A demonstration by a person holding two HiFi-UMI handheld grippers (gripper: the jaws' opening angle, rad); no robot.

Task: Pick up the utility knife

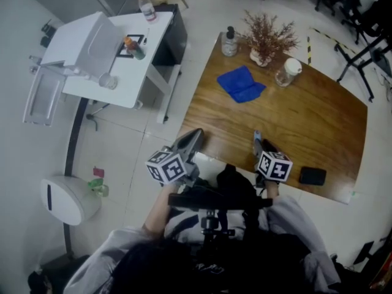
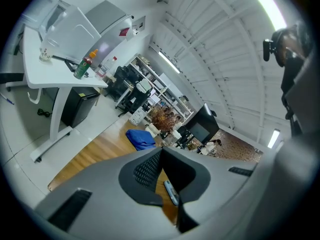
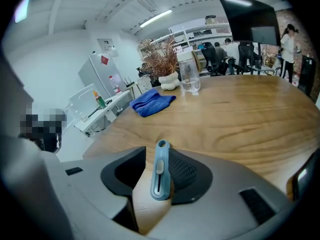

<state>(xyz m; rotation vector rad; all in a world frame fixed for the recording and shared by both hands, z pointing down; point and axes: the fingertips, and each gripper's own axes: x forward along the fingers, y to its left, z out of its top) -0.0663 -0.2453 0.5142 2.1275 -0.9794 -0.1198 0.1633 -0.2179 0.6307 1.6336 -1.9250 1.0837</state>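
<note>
The utility knife (image 3: pixel 160 171), blue-grey with a slider, lies on the wooden table (image 1: pixel 306 127) near its front edge, pointing away from me. My right gripper (image 3: pixel 157 156) is down around it: the knife lies close to the right meshed pad, and bare wood shows between it and the left jaw, so nothing clamps it. From the head view the knife's tip (image 1: pixel 257 136) pokes out past the right gripper (image 1: pixel 260 144). My left gripper (image 1: pixel 193 138) hovers at the table's front left corner, open and empty; through its jaws (image 2: pixel 162 156) the knife (image 2: pixel 171 192) shows.
On the table lie a blue cloth (image 1: pixel 241 83), a pump bottle (image 1: pixel 229 41), a vase of dried twigs (image 1: pixel 266 41), a glass jar (image 1: pixel 286 72) and a black phone (image 1: pixel 312 176) at the front right. A white desk (image 1: pixel 110 54) stands to the left across tiled floor.
</note>
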